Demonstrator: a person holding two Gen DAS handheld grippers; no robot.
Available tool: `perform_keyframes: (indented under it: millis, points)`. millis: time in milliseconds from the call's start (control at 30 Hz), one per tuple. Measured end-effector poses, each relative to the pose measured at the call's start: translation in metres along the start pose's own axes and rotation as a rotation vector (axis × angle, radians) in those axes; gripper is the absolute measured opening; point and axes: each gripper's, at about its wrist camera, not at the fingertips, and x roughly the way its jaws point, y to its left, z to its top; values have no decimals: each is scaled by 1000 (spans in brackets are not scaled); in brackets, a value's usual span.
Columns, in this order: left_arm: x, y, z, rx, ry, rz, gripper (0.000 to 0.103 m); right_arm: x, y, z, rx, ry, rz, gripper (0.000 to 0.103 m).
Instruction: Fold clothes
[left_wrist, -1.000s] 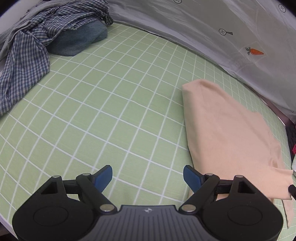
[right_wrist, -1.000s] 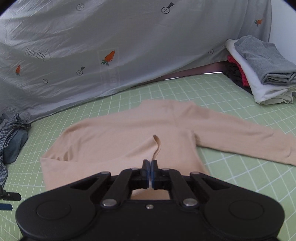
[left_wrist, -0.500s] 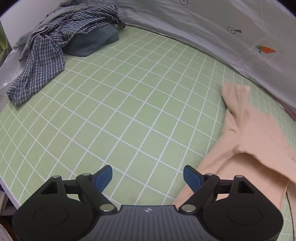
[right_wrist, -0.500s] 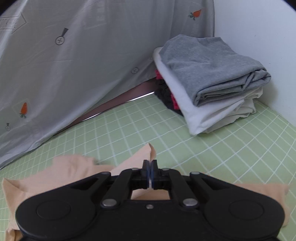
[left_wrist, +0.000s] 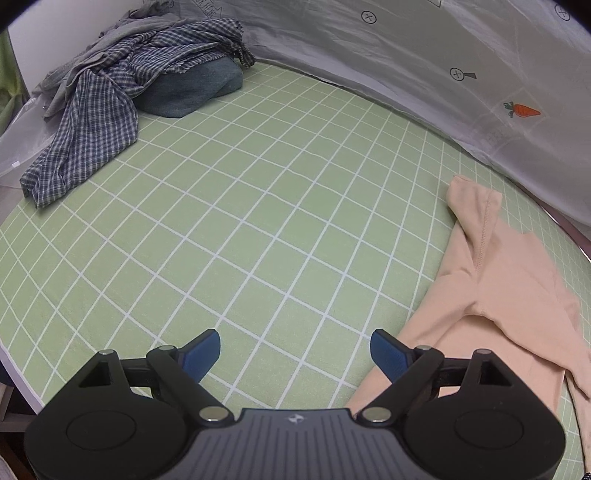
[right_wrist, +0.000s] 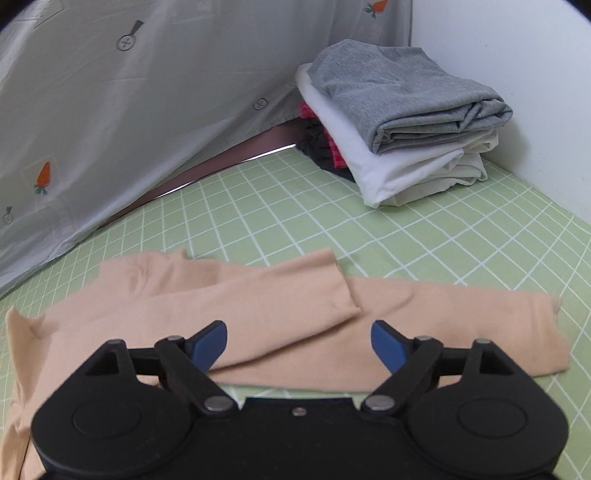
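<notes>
A peach long-sleeved top (right_wrist: 258, 306) lies on the green checked sheet (right_wrist: 461, 240), one sleeve folded across the other. My right gripper (right_wrist: 299, 343) is open and empty just above the sleeves. The top also shows at the right of the left wrist view (left_wrist: 509, 295). My left gripper (left_wrist: 295, 354) is open and empty over bare sheet (left_wrist: 240, 221), its right finger by the top's edge.
A stack of folded clothes (right_wrist: 399, 122), grey on top, stands in the far right corner by the white wall. A pile of unfolded clothes with a checked shirt (left_wrist: 110, 107) lies at the far left. A grey carrot-print sheet (left_wrist: 461, 55) hangs behind.
My right gripper has opened and let go of the peach top's sleeve, which now lies across the other sleeve. The left gripper's view has shifted slightly; it stays open.
</notes>
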Motion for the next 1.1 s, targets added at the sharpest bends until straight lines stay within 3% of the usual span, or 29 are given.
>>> perform_keyframes:
  millis: [167, 500, 733, 933, 1100]
  points:
    - [3, 30, -1, 47, 31, -61, 90, -39, 37, -34, -63, 0, 24, 103]
    - [1, 113, 35, 183, 33, -133, 90, -108, 142, -120, -92, 20, 7, 103]
    - [0, 171, 53, 289, 24, -137, 91, -129, 219, -179, -86, 76, -1, 103]
    - [2, 214, 60, 294, 47, -113, 91, -142, 275, -216, -124, 104, 47, 92]
    - [7, 223, 56, 338, 81, -126, 91, -151, 302, -238, -159, 126, 79, 68]
